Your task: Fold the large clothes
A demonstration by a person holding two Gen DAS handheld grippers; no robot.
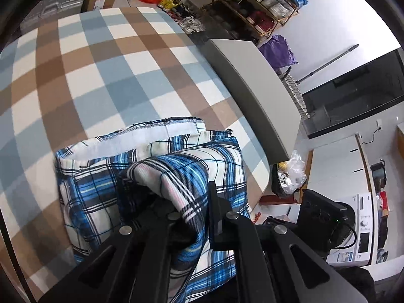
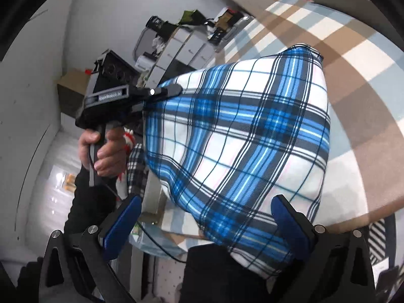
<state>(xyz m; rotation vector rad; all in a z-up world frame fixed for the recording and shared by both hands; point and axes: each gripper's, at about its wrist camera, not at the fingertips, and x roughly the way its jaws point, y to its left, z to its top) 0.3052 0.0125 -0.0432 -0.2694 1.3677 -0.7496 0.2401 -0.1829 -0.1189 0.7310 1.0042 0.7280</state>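
A blue, white and black plaid garment (image 1: 106,176) lies partly folded on a table with a blue, brown and white checked cloth (image 1: 101,70). My left gripper (image 1: 186,202) is shut on a bunched fold of the garment and lifts it above the table. In the right wrist view the lifted garment (image 2: 240,136) hangs as a wide sheet from the left gripper (image 2: 174,91), held by a hand. My right gripper (image 2: 204,217) is open, its blue pads (image 2: 121,224) wide apart below the cloth's lower edge, gripping nothing.
A grey board (image 1: 252,83) runs along the table's right edge. Beyond it are a shoe rack (image 1: 255,5), a purple bag (image 1: 277,50), a bin with a plastic bag (image 1: 290,174) and a washing machine (image 1: 358,229). Boxes and clutter (image 2: 176,43) stand behind the table.
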